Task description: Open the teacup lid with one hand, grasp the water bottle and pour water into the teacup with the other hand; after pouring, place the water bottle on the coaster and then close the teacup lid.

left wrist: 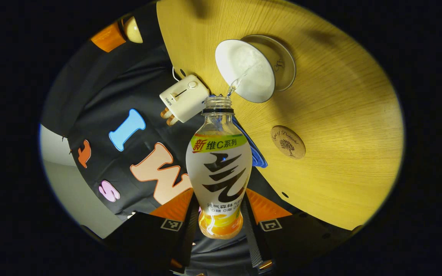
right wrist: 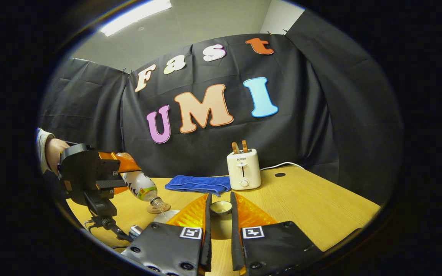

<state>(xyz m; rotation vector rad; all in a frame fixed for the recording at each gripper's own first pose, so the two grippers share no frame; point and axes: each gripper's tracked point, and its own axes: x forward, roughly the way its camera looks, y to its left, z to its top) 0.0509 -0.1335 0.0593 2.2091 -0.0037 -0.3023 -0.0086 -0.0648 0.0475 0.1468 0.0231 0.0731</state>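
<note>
My left gripper [left wrist: 220, 199] is shut on a labelled plastic water bottle [left wrist: 219, 165] with orange liquid at its base. The bottle is uncapped and tipped mouth-first toward the white teacup [left wrist: 246, 73], and a thin stream of water runs into the cup. The teacup stands on a saucer [left wrist: 287, 63]. A round wooden coaster [left wrist: 288, 142] lies bare beside it. My right gripper [right wrist: 221, 197] holds the small teacup lid [right wrist: 221, 207] between its fingers, above the table. In the right gripper view, the left gripper [right wrist: 127, 168] tilts the bottle [right wrist: 141, 186] over the teacup [right wrist: 166, 216], with the coaster [right wrist: 157, 209] just behind.
A white toaster [right wrist: 243, 168] and a folded blue towel [right wrist: 198, 184] sit at the back of the wooden table [right wrist: 313, 203]. A cable hole [right wrist: 279, 174] lies right of the toaster. A hand and sleeve [right wrist: 48, 149] hold the left gripper.
</note>
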